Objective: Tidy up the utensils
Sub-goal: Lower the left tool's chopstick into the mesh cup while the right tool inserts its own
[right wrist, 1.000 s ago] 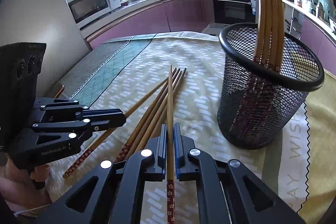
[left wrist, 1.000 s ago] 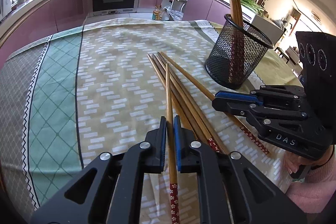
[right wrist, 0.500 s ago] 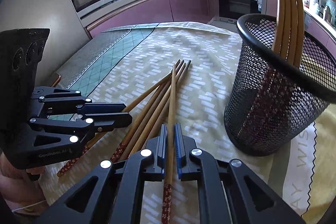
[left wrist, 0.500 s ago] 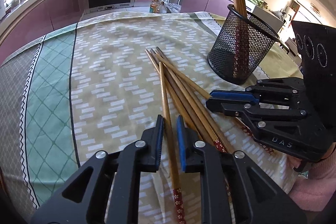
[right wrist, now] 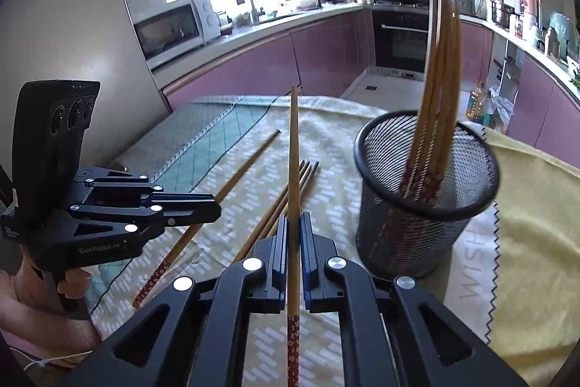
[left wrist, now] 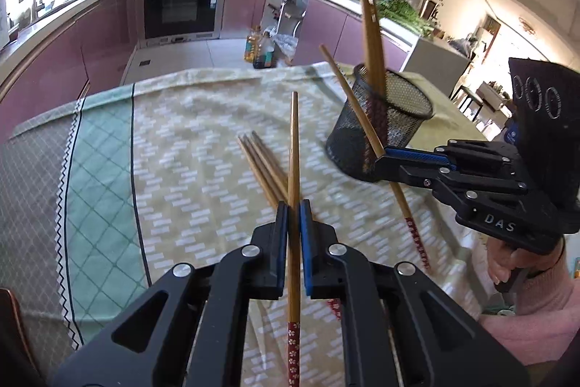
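On my far left the worktop (left wrist: 108, 147) carries a cloth with a green checked band, then a beige patterned field. My left claw (left wrist: 293, 205) is clamped on one chopstick (left wrist: 293, 151); the blue pads press it from both sides, the bare wooden tip points away from me above the cloth, and the red flowered end sticks out behind the jaws toward the camera. From the right wrist view I see the same claw side-on at the left edge, lifted clear of the cloth, with its stick slanting down past it.

Just right of that stick, a small bundle of loose chopsticks (left wrist: 261, 165) lies flat on the beige cloth, tips fanned away from me. I count three or four; I cannot tell exactly because my claw covers their near ends.

Further right, my right claw (right wrist: 293, 223) is likewise closed on a second chopstick (right wrist: 293, 151), wooden tip forward, red patterned end trailing behind the jaws. In the left wrist view this stick runs diagonally in front of the holder.

Rightmost stands the black mesh holder (right wrist: 427, 205), upright on the cloth near a yellow mat (right wrist: 533, 242) with a zigzag edge. Several chopsticks (right wrist: 438, 68) already stand in it, red ends down, leaning against its rim.
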The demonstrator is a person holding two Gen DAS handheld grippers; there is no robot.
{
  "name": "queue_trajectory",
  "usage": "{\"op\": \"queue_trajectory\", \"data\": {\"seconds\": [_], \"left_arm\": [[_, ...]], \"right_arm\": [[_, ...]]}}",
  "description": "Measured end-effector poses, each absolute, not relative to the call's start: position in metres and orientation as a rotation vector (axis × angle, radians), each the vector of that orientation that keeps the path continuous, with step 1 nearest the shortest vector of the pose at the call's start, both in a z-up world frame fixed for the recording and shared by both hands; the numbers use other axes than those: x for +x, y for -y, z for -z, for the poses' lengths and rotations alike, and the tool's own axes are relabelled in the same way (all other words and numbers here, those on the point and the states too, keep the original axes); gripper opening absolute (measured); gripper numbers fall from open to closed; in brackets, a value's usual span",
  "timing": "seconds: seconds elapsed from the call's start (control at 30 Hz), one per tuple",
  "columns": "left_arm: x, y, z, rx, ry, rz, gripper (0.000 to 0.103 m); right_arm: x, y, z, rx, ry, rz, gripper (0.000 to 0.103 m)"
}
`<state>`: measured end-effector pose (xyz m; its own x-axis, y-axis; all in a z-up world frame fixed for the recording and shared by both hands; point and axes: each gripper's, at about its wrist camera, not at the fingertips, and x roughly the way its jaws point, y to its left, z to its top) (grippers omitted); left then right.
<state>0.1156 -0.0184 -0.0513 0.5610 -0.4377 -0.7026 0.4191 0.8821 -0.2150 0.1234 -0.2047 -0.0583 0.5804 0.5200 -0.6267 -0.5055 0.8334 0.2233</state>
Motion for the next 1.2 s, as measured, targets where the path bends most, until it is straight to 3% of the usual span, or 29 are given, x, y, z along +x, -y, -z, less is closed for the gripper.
{"op": "queue_trajectory", "data": {"seconds": [0.63,1.2], "left_arm": [[0.089,0.012,-0.026,-0.114,-0.673,0.668,0.007],[0.126,0.048,-0.090,-0.130,-0.542,0.708,0.007]], "right_arm": [[0.107,0.258,0.012,0.112,-0.568,-0.551,0.006],[0.116,0.278,-0.036,0.099,-0.445,-0.517,0.006]]}}
